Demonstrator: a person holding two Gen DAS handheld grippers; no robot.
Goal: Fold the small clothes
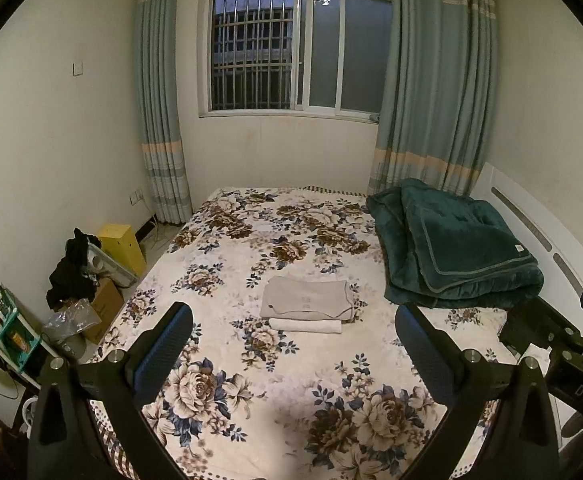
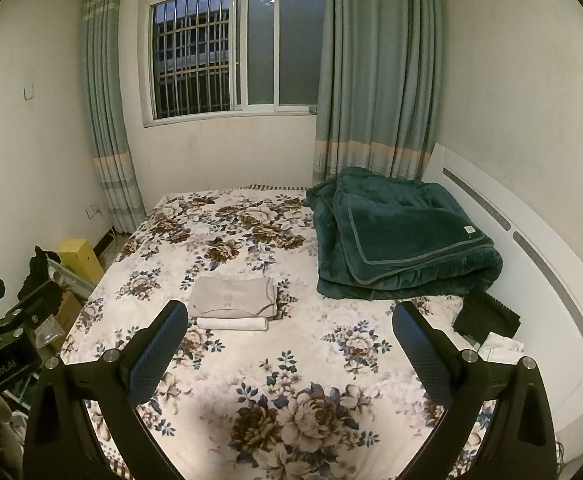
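- Blue textured pads line both grippers; the left gripper and right gripper hover over the bed, jaws spread wide, holding nothing.
- Floral, soft bedspread lies flat between the jaws and the clothes.
- Black garment, crumpled and unfolded, lies right of the right gripper by the headboard; that arm is nearer.
- Grey folded garment rests on a white folded piece, long axes crosswise, ahead.
- Plush green blanket lies farthest right.

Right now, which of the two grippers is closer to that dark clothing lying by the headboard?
Right. The dark clothing lies just beyond the right gripper, off its right finger. The left gripper hovers farther left, across the bed.
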